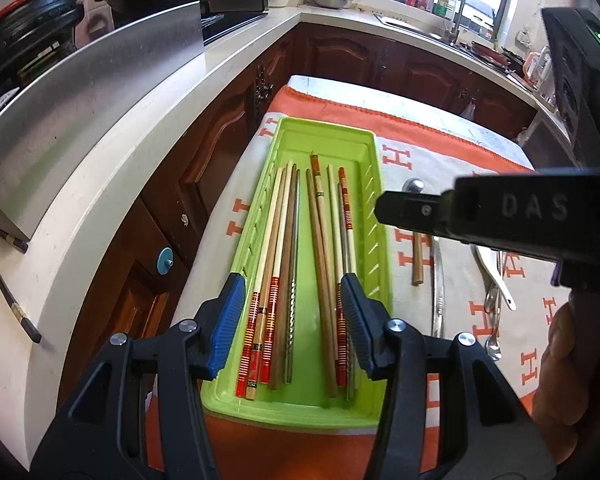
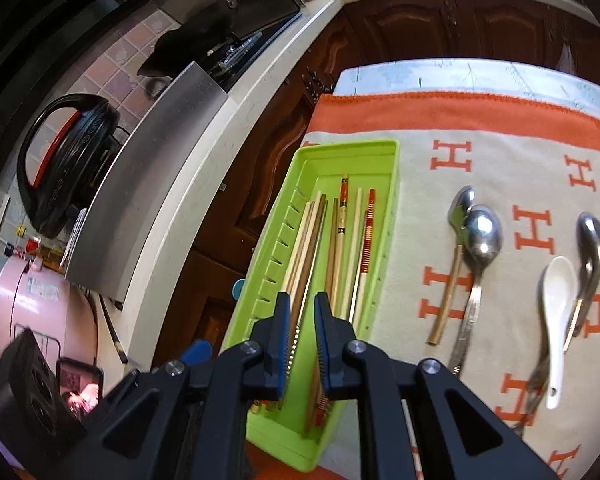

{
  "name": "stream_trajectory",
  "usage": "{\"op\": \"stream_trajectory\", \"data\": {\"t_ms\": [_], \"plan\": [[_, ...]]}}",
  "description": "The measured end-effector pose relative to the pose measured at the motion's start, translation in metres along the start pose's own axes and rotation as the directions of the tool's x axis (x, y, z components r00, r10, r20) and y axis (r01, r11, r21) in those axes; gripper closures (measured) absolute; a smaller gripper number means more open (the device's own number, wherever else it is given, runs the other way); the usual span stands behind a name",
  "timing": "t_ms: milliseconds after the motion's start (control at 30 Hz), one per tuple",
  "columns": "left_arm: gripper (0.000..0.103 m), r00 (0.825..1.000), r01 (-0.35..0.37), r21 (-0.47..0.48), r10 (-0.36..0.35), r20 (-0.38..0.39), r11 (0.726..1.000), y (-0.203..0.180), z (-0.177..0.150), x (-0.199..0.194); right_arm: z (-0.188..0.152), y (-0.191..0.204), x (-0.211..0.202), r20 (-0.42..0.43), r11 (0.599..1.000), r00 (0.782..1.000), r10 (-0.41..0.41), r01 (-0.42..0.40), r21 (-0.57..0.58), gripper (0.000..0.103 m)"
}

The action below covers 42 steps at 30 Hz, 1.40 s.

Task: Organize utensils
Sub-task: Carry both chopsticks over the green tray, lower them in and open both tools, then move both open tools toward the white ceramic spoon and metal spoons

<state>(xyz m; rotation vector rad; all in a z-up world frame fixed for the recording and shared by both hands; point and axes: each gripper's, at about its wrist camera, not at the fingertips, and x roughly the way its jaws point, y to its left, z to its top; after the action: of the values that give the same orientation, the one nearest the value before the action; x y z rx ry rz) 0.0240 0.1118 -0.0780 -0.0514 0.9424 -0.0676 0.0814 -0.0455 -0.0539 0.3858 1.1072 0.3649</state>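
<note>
Left wrist: chopsticks (image 1: 284, 264) in green tray (image 1: 364, 404).

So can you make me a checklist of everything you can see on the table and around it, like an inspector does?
Surface: orange and cream cloth printed with H letters covers the table.
Job's things: green tray holds the chopsticks; metal spoons and a white spoon lie on the cloth beside it.
Clutter: nothing seen on the cloth.
Grippers: left gripper wide open above the tray; right gripper narrowly open over the chopsticks, gripping nothing.
Cables: nothing seen.
Surroundings: white counter, dark wooden cabinets, black cooker, pink appliance.
</note>
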Motion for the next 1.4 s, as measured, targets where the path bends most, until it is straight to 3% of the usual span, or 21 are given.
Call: {"op": "stream_trajectory", "data": {"t_ms": [533,800,933,1100,1267,1400], "plan": [[0.057,0.998,0.052,0.080,-0.053,0.014,0.995,-0.042,-0.001,-0.022,-0.037,-0.033,-0.076,0.154,0.991,0.985,-0.076,0.092,-0.099,0.091],[0.057,0.995,0.099,0.132,-0.100,-0.001,0.986,-0.075,0.002,-0.028,-0.054,-0.079,-0.125,0.253,0.984,0.955,-0.151,0.170,-0.054,0.090],[0.057,0.990,0.138,0.166,-0.138,-0.012,0.976,-0.099,0.008,-0.029,-0.059,-0.105,-0.144,0.288,0.980,0.939,-0.189,0.200,-0.007,0.079],[0.056,0.983,0.185,0.187,-0.185,-0.017,0.965,-0.128,0.018,-0.028,-0.062,-0.131,-0.158,0.308,0.978,0.928,-0.208,0.206,0.039,0.079],[0.052,0.974,0.226,0.209,-0.218,-0.063,0.951,-0.155,0.024,-0.012,-0.064,-0.154,-0.155,0.297,0.976,0.930,-0.216,0.204,0.073,0.079],[0.052,0.957,0.274,0.209,-0.245,-0.152,0.939,-0.175,0.024,0.018,-0.066,-0.172,-0.148,0.271,0.976,0.939,-0.214,0.192,0.105,0.079]]}}
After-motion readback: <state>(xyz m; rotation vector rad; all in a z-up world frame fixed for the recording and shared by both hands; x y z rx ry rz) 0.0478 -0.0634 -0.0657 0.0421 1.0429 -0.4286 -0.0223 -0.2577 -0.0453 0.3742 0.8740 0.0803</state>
